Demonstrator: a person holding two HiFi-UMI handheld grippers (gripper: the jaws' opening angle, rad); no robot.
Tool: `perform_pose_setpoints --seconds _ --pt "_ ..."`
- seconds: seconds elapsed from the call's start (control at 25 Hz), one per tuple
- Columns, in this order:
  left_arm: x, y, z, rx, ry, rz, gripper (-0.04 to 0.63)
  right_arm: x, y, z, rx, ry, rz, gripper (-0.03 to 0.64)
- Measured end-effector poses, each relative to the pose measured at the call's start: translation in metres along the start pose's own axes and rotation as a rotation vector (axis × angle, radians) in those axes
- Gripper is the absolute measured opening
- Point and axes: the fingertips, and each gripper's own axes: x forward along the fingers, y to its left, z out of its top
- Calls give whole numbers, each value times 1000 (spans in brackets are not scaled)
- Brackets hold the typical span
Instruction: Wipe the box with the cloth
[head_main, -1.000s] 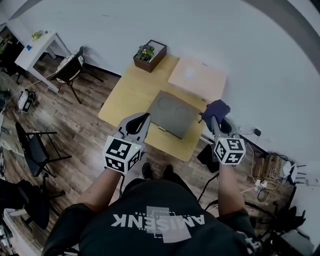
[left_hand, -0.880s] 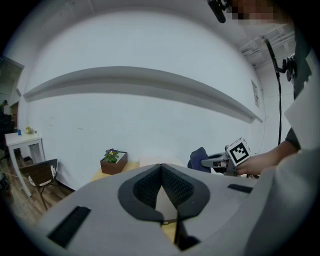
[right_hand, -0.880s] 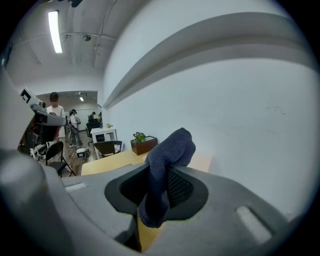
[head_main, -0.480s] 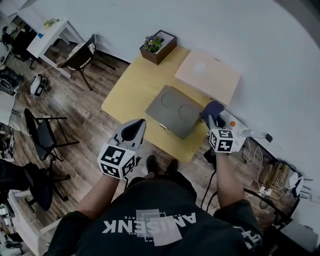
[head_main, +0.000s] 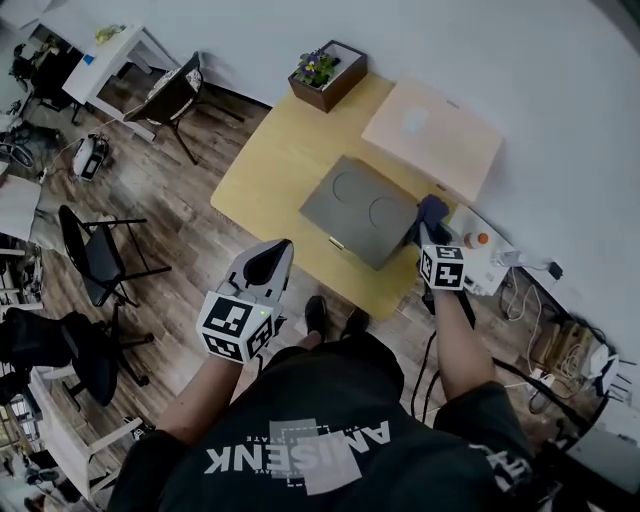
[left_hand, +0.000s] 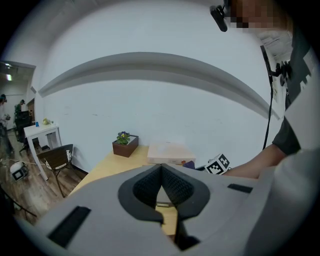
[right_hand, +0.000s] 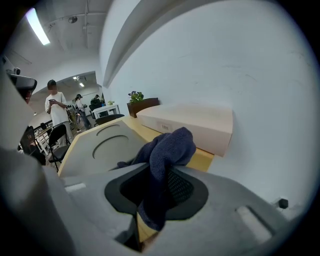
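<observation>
Gripping cloth (head_main: 432, 209), right gripper (head_main: 430, 226) held it against grey box (head_main: 358, 207) right edge. Left gripper (head_main: 270, 252) hung beside table (head_main: 268, 172), jaws together, empty.

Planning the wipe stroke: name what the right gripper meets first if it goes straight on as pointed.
Probably the beige box; the right gripper, shut on the cloth, skirts the edge of the grey box. Depth unclear.

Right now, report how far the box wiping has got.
Done: the dark blue cloth is clamped in the right gripper. In hand: it sits at the right edge of the grey box; contact is unclear. Left: wiping across its top. The left gripper is shut and empty, away from it.
</observation>
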Motion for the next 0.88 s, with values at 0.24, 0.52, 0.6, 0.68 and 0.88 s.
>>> perform_pose_setpoints --seconds 0.24,0.52,0.6,0.68,0.88 --pt "-6 16 -3 10 0 49 2 6 6 -6 -34 13 -29 81" --pt "-11 19 -6 8 11 47 2 0 19 -12 -26 24 -25 81" --pt "-12 18 -7 10 13 40 2 -2 24 -16 -21 28 -20 81" --pt "-14 16 -8 5 15 35 2 -5 29 -19 -16 36 -13 81" --pt "-17 11 -12 0 24 14 2 -15 49 -31 -31 65 12 81"
